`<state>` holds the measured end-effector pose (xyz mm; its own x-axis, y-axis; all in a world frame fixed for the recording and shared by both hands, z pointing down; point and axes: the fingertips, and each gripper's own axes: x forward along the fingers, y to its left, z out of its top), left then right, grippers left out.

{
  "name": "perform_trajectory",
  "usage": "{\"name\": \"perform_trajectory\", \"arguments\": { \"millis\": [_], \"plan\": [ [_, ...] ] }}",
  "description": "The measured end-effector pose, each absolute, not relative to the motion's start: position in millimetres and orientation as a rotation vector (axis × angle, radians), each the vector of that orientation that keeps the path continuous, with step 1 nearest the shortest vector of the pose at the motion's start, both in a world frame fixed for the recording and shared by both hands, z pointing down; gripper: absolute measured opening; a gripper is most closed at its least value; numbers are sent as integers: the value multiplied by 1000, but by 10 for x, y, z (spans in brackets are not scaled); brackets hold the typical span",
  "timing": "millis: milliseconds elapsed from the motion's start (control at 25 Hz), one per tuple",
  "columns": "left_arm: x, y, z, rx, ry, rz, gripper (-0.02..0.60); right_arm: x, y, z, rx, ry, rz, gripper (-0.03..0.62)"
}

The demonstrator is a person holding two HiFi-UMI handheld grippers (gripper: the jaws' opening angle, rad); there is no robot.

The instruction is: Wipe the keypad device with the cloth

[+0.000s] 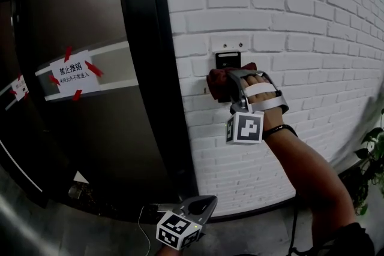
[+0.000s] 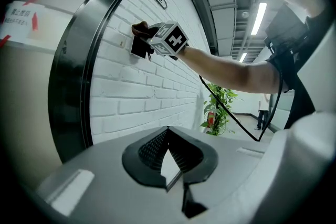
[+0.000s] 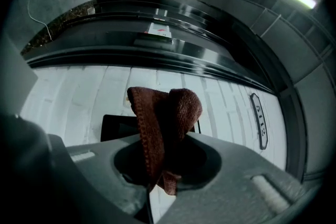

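A small black keypad device (image 1: 227, 59) is fixed on the white brick wall. A dark red cloth (image 1: 219, 84) is bunched just below it, against the bricks, and my right gripper (image 1: 233, 86) is shut on it. In the right gripper view the cloth (image 3: 164, 122) stands up between the jaws and covers the middle of the keypad device (image 3: 116, 127). My left gripper (image 1: 203, 205) hangs low near the floor, shut and holding nothing. The left gripper view shows its fingers (image 2: 154, 150) meeting, and far off the cloth (image 2: 138, 29) on the keypad device (image 2: 138, 49).
A dark curved metal door frame (image 1: 150, 69) runs left of the wall, with a taped paper sign (image 1: 73, 74) on the door. A potted plant (image 1: 372, 156) stands at the right. A thin cable (image 1: 143, 223) lies on the floor. A number plate (image 3: 257, 120) hangs on the bricks.
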<state>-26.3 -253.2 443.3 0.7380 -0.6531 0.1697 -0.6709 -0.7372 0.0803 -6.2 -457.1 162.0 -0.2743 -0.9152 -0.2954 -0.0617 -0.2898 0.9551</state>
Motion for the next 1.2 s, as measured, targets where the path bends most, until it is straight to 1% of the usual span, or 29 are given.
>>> {"name": "perform_trajectory", "arguments": {
  "millis": [680, 1200],
  "plan": [
    [-171, -2450, 4440, 2793, -1021, 211, 17, -63, -4560, 2262, 1229, -1318, -1577, 49],
    [-215, -2433, 4461, 2785, -1035, 216, 17, -61, -4542, 2497, 1216, -1359, -1547, 49]
  ]
}}
